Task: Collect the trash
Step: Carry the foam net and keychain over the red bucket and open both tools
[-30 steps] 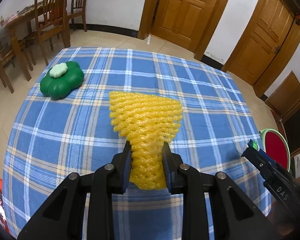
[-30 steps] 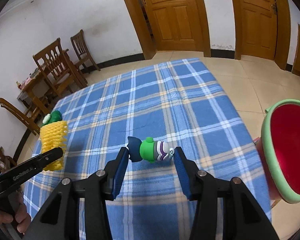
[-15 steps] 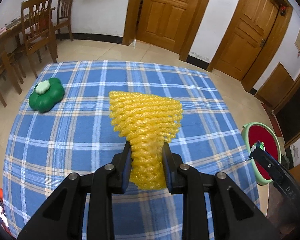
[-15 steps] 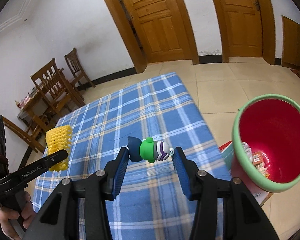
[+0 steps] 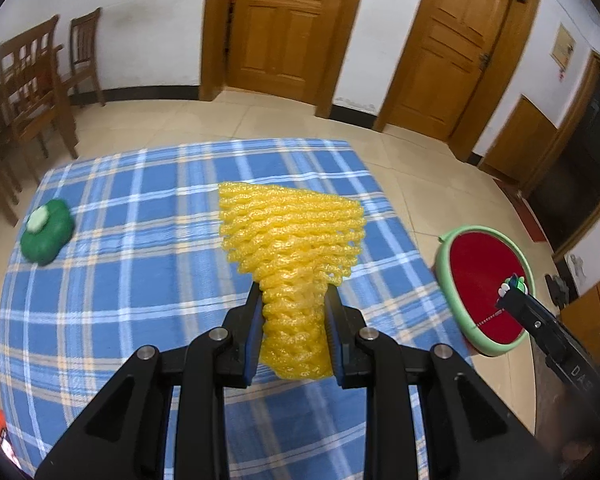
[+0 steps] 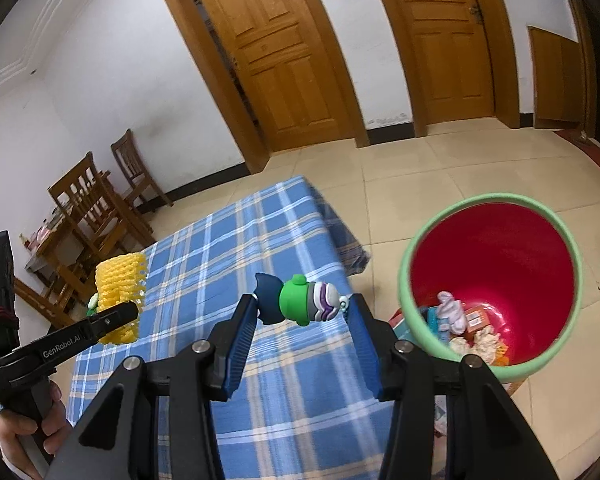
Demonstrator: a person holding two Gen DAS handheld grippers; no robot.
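Above tablecloth (image 5: pixel 140 300), clamped foam net (image 5: pixel 292 248)

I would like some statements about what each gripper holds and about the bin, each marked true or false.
1. The left gripper is shut on the yellow foam fruit net. True.
2. The right gripper holds nothing. False: a small green and purple toy figure is clamped between its fingers.
3. The red bin with the green rim is empty. False: paper and wrappers lie at its bottom.
4. A green flower-shaped lidded box sits on the blue checked tablecloth. True.
5. The bin stands on the table. False: it is on the tiled floor beside it.
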